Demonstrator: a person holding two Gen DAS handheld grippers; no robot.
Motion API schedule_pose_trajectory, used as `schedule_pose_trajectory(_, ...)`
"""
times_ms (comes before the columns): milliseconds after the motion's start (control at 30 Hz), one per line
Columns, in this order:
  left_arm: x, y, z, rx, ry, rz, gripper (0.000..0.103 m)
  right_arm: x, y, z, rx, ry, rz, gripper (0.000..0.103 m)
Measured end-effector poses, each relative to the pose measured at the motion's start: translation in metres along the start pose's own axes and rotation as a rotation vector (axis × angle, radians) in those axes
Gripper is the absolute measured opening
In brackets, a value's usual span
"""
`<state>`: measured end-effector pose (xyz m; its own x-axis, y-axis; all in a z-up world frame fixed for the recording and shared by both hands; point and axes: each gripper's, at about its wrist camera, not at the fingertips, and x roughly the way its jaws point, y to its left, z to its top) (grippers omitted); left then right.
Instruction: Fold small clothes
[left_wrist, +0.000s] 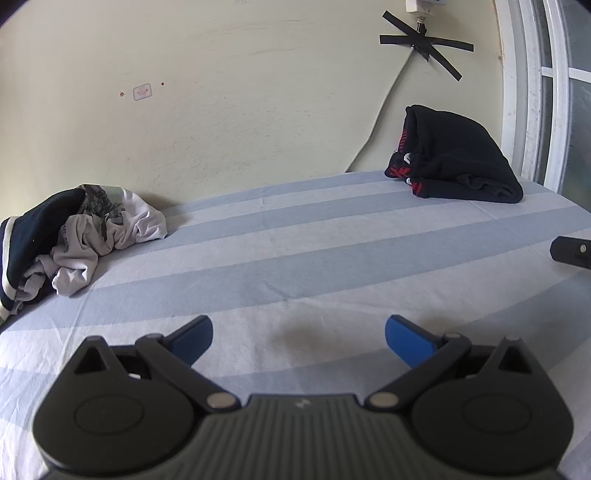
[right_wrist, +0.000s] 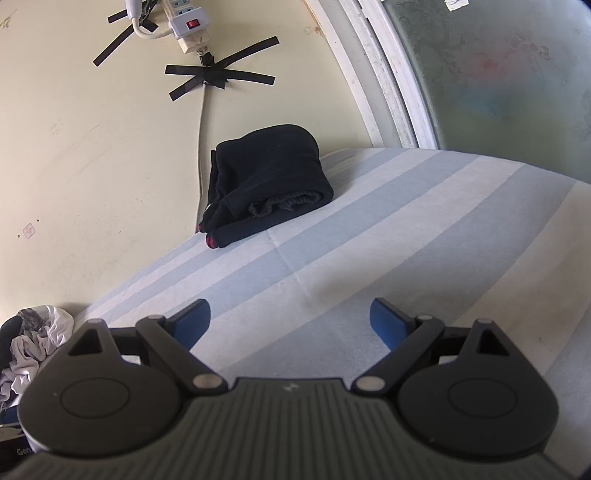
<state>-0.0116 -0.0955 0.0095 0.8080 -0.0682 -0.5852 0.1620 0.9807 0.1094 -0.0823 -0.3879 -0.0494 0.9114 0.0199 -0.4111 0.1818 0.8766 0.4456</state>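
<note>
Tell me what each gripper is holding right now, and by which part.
Nothing is held. The left gripper and right gripper are both open over the bare striped sheet, apart from the crumpled clothes pile and the black folded garment.

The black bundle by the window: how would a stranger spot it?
Find the striped bed sheet, then follow it to the far corner by the window frame. There the folded black bundle leans against the wall, unlike the crumpled pile opposite.

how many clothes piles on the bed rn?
2. A folded black stack at the far side by the wall near the window, and a crumpled white and dark heap at the far left by the wall. Garments per pile unclear.
</note>
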Motion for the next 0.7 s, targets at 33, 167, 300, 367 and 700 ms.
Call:
schedule_pose_trajectory(33,-0.0001,-0.0002,0.0,-0.001,0.0,0.0,0.103,0.0001,0.0001,0.0001,0.0,0.0,0.001,0.095)
schedule_pose_trajectory(167,0.0002,0.0011,-0.0001,-0.001,0.001,-0.004,0.103,0.0001,0.0003,0.0002,0.001,0.0,0.001,0.095)
schedule_pose_trajectory(300,0.0002,0.0014,-0.0001,0.003,0.0,-0.004,0.103,0.0002,0.0008,-0.0001,0.002,-0.001,0.001,0.095)
schedule_pose_trajectory(367,0.0001,0.0012,-0.0004,0.005,-0.002,-0.003,0.103,-0.0002,0.0002,0.0,0.002,-0.001,0.001,0.095)
schedule_pose_trajectory(700,-0.0004,0.0008,-0.0004,0.011,-0.005,-0.002,0.103,0.0009,0.0025,-0.0006,0.007,-0.003,0.004,0.095)
